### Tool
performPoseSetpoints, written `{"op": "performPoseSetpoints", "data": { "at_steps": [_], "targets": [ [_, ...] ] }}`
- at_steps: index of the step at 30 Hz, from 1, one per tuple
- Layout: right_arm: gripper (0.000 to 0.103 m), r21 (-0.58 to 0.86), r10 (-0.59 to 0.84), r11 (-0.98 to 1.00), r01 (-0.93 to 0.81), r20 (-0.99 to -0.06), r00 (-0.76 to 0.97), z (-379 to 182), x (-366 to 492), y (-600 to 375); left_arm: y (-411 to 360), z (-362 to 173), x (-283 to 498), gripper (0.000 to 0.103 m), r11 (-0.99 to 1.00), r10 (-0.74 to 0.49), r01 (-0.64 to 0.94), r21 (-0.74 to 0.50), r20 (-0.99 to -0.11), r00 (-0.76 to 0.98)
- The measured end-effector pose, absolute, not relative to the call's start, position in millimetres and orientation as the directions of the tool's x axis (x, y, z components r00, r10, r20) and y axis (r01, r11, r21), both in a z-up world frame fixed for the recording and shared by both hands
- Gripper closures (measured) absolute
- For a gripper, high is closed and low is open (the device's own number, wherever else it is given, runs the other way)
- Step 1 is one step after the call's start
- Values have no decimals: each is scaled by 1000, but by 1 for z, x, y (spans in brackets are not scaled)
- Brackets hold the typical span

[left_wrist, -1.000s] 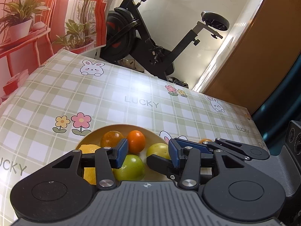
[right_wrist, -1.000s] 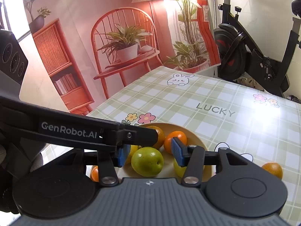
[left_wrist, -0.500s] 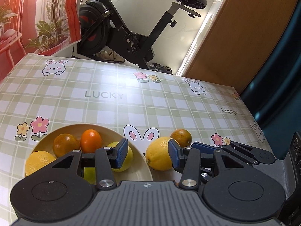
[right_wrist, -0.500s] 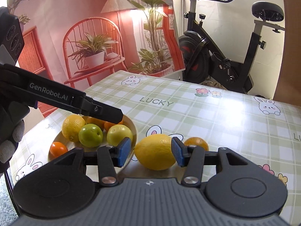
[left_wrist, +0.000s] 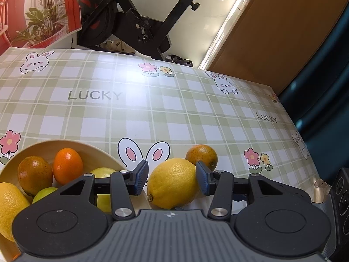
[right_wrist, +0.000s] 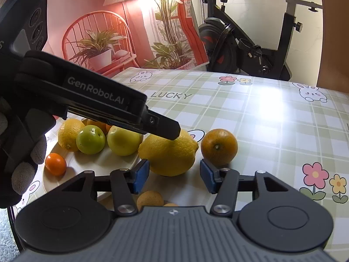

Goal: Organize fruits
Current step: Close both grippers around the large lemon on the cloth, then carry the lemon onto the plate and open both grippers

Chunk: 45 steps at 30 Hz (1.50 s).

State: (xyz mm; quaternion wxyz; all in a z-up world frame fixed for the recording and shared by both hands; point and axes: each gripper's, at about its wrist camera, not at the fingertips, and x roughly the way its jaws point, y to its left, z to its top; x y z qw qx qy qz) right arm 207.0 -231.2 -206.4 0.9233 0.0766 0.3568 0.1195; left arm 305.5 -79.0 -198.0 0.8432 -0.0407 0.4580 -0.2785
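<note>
Between the left tongs (left_wrist: 171, 178) sits the big lemon (left_wrist: 172, 183): pads part-open, straddling it, right pad at or nearly on the peel, left pad a sliver clear. No grip yet, lemon on the worktop (left_wrist: 174, 113). Right tongs (right_wrist: 174, 174) also part-open and empty, jaws have just been opening, nothing between them; same lemon (right_wrist: 169, 155) lies just beyond the tips. In the right wrist view the left tongs' finger (right_wrist: 161, 127) crosses over the lemon's top.

Outward: orange (left_wrist: 201, 156) touching or just behind the lemon, on the bare worktop. Plate (left_wrist: 96, 155) just to the lemon's left, holding another lemon, two green fruits, oranges and a small mandarin (right_wrist: 55, 164). Two more small fruits near the right tongs' base, partly hidden.

Handling, my read: lemon is firm, fairly heavy, oval, so it'll roll or squirt out if pinched near the nubs. Take it across the fat middle, pads square to the peel. Waxy dimpled skin: moderate squeeze, no crushing. Watch for nudging the orange on closing.
</note>
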Motion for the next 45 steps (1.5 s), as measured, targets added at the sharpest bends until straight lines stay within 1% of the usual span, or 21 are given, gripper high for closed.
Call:
{"op": "performPoseSetpoints", "data": {
  "at_steps": [2, 4, 8, 11, 13, 16, 21, 27, 33, 38, 45],
  "targets": [
    [44, 236, 278, 958, -161, -643, 713, -209, 210, -231, -78, -201, 309, 52, 835, -519, 432, -340, -748, 414],
    [42, 242, 283, 957, -162, -646, 709, -211, 213, -230, -79, -203, 311, 47, 833, -520, 435, -342, -751, 406],
    [42, 256, 300, 952, -170, -652, 696, -214, 219, -228, -77, -209, 312, 42, 824, -530, 442, -354, -757, 382],
    [42, 270, 311, 948, -172, -653, 691, -216, 222, -227, -79, -210, 310, 42, 821, -532, 454, -347, -755, 384],
    [40, 278, 314, 946, -168, -652, 690, -218, 223, -227, -79, -210, 309, 42, 821, -532, 454, -347, -753, 388],
    [41, 276, 312, 947, -167, -650, 693, -218, 222, -227, -80, -209, 306, 42, 816, -535, 468, -340, -751, 387],
    [42, 293, 322, 942, -166, -638, 699, -213, 218, -229, -77, -199, 299, 42, 811, -542, 480, -335, -739, 400],
    [42, 274, 320, 944, -185, -623, 713, -198, 213, -223, -66, -182, 287, 42, 811, -549, 475, -340, -722, 421],
    [42, 264, 345, 938, -227, -620, 705, -183, 202, -202, -40, -168, 267, 42, 824, -537, 453, -341, -726, 429],
    [42, 299, 407, 913, -279, -609, 681, -180, 197, -179, -13, -166, 251, 42, 847, -506, 418, -328, -738, 447],
    [42, 300, 464, 885, -357, -637, 615, -187, 199, -148, 18, -176, 244, 42, 866, -483, 372, -333, -746, 458]
  ]
}}
